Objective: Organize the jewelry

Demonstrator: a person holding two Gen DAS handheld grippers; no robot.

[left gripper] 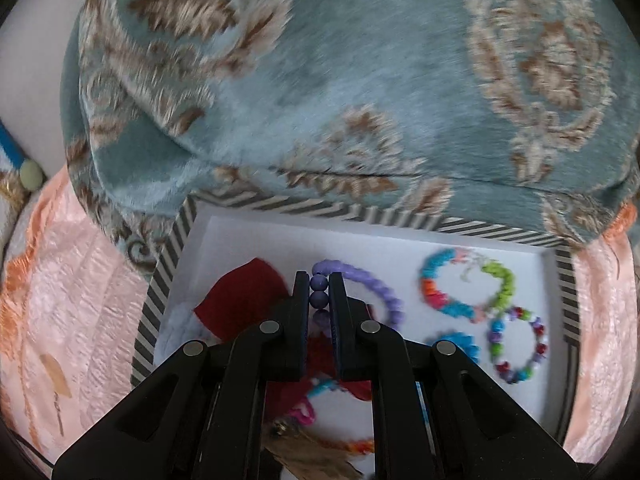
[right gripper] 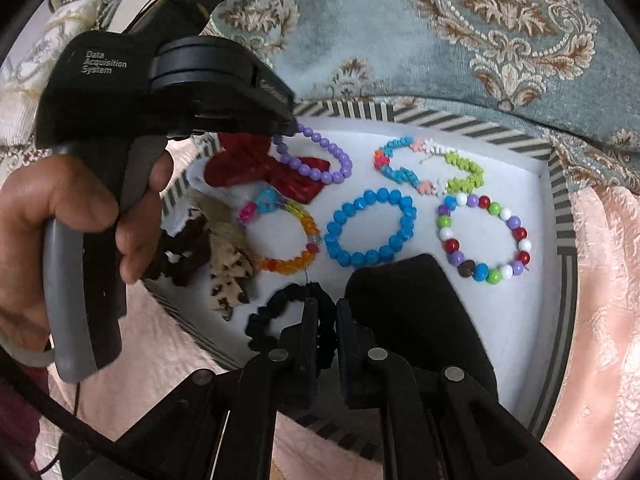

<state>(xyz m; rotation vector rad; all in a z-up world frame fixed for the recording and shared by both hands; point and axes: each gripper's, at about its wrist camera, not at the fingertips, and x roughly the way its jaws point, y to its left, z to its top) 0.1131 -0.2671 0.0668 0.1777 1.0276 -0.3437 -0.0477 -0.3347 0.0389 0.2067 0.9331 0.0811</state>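
Observation:
A striped-rim tray with a white floor holds several bracelets. My left gripper is shut on the purple bead bracelet, which hangs over a red bow. In the right wrist view the purple bracelet lies on the red bow under the left gripper's body. My right gripper is shut on a black scrunchie at the tray's near edge. A blue bead bracelet, a mixed-colour bead bracelet, a star-bead bracelet and an orange-yellow bracelet lie on the tray.
A brown and a leopard-print hair bow sit at the tray's left edge. A black pad lies in the tray near my right gripper. A teal patterned cushion stands behind the tray. Pink satin fabric surrounds the tray.

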